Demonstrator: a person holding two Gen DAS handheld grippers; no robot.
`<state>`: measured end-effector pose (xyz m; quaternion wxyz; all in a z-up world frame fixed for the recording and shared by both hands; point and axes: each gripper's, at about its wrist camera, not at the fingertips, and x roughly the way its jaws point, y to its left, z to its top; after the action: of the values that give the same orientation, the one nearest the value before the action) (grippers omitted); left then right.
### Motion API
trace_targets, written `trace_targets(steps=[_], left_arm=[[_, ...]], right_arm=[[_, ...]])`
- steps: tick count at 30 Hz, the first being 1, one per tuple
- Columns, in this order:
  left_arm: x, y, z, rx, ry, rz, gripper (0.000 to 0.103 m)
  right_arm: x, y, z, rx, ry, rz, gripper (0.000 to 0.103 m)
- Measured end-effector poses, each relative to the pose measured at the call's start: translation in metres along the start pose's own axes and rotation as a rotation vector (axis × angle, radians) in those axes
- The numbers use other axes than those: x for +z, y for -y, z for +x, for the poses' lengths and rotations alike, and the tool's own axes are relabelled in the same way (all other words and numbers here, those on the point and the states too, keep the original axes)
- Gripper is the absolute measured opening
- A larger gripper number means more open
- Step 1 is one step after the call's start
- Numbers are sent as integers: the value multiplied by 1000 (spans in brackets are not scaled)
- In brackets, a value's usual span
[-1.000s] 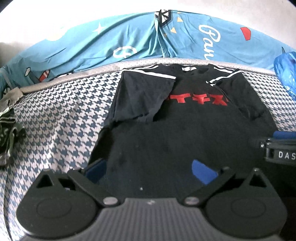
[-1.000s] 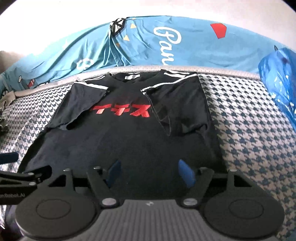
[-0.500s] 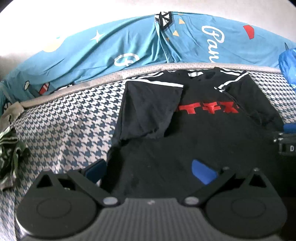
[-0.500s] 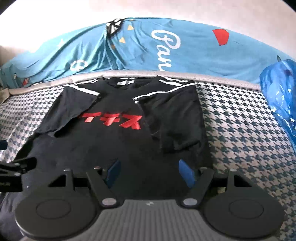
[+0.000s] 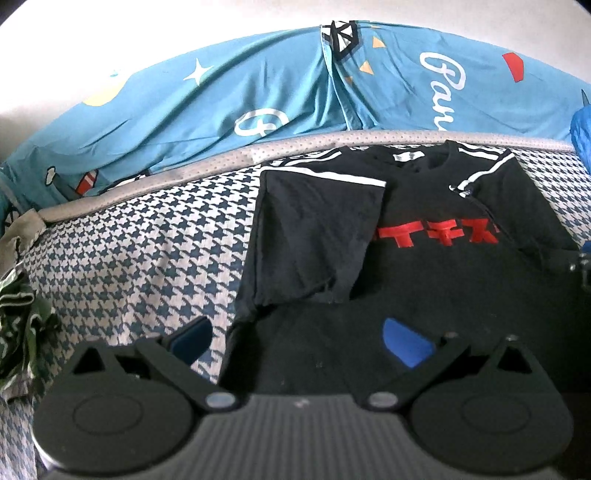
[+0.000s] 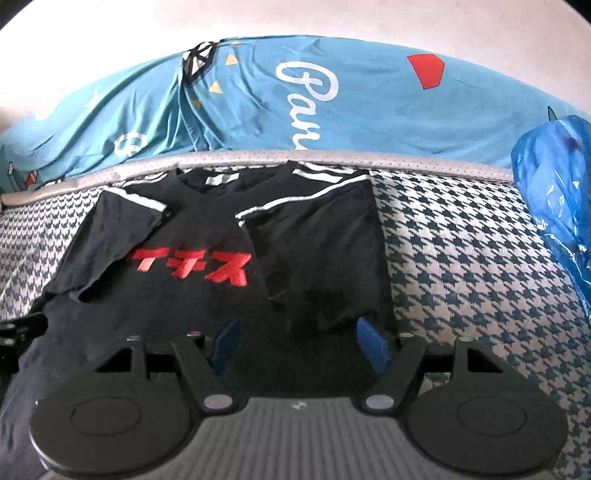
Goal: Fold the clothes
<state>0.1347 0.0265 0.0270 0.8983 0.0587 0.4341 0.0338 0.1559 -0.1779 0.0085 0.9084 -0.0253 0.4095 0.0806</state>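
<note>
Lay flat on bed (image 5: 140, 236): shirt (image 6: 207, 306), sleeves tucked inward for narrowing. Hovered wide open, empty, ready: left claw (image 5: 301, 338), right claw (image 6: 301, 345).

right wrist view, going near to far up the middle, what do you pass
right claw → black t-shirt → red lettering → shirt collar → grey mattress edge → blue printed bedding → pale wall

houndstooth cover (image 5: 140, 236), blue quilt (image 5: 229, 99), blue bag (image 6: 554, 192)
</note>
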Motion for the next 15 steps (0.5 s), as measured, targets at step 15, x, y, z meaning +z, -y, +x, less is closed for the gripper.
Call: trace_targets(steps=[15], left_arm=[[16, -23, 12, 32, -3, 6, 103]], right_arm=[[15, 69, 29, 63, 49, 156, 70]])
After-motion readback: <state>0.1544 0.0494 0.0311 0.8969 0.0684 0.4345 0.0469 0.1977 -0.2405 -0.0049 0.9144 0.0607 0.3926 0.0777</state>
